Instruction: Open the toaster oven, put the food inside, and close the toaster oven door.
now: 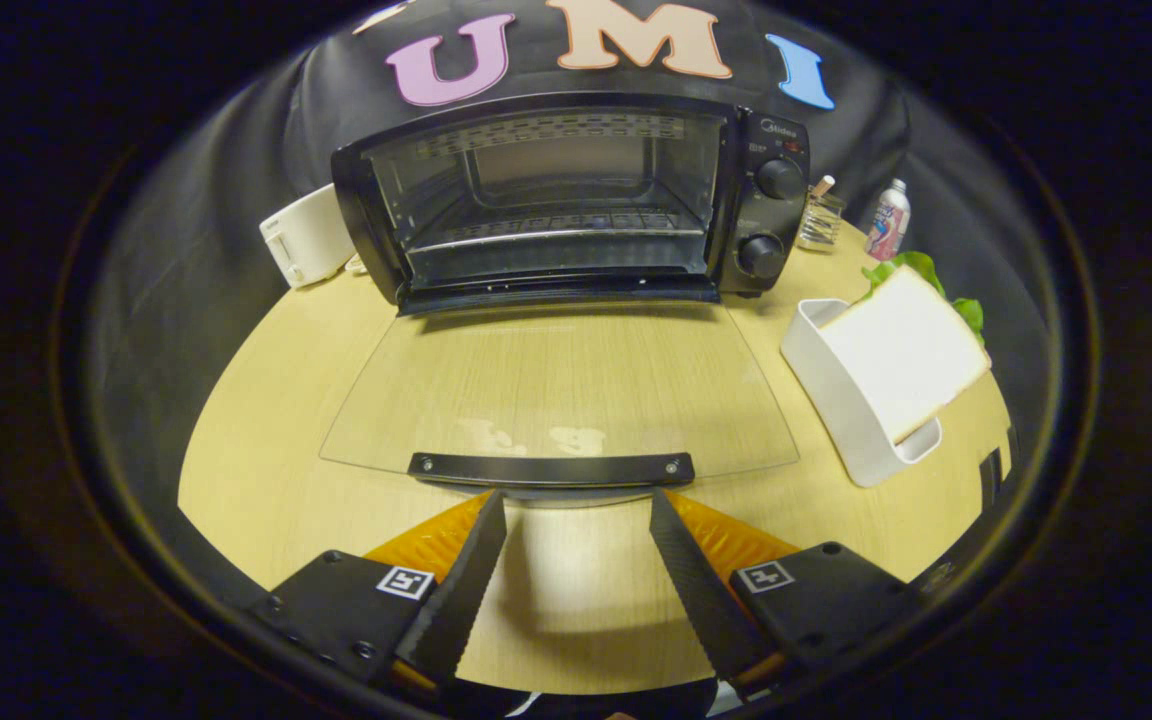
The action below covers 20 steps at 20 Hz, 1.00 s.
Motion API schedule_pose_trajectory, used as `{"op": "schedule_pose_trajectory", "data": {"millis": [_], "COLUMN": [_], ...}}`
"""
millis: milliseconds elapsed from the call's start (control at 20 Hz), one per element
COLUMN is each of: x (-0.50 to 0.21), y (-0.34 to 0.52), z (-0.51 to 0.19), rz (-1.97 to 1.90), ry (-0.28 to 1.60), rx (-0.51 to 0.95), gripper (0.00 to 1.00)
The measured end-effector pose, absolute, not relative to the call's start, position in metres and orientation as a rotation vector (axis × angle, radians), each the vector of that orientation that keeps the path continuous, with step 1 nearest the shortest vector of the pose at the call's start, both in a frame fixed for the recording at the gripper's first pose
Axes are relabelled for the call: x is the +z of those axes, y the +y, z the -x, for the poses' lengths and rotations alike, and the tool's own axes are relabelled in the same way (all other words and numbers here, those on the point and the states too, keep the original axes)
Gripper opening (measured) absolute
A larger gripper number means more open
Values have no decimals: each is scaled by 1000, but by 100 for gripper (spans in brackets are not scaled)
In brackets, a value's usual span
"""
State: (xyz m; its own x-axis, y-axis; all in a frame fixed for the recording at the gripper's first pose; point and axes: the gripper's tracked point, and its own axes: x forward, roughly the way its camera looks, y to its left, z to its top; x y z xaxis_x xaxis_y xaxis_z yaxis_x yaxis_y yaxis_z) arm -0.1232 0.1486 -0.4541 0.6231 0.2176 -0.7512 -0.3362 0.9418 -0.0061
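Your gripper (pixel 576 505) hangs at lower centre, its 2 fingers spread and empty, tips just behind the handle (pixel 550 468) of the lowered glass door (pixel 556 385). The toaster oven (pixel 576 200) gapes at upper centre. The sandwich (pixel 904 350) leans in its white holder (pixel 836 395) at right; swing around the door's right edge.

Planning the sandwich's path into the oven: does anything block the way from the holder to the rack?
Nothing visible does. The glass door lies fully open before the toaster oven, and the sandwich leans in its white holder beside the door. The gripper is open, just short of the door handle.
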Motion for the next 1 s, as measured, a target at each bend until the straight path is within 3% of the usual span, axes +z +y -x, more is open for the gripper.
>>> {"op": "schedule_pose_trajectory", "data": {"millis": [550, 1000], "x": [-389, -326], "y": [124, -12], "z": [135, 107], "rz": [24, 43], "ry": [902, 1039], "rx": [478, 468], "gripper": [94, 94]}}
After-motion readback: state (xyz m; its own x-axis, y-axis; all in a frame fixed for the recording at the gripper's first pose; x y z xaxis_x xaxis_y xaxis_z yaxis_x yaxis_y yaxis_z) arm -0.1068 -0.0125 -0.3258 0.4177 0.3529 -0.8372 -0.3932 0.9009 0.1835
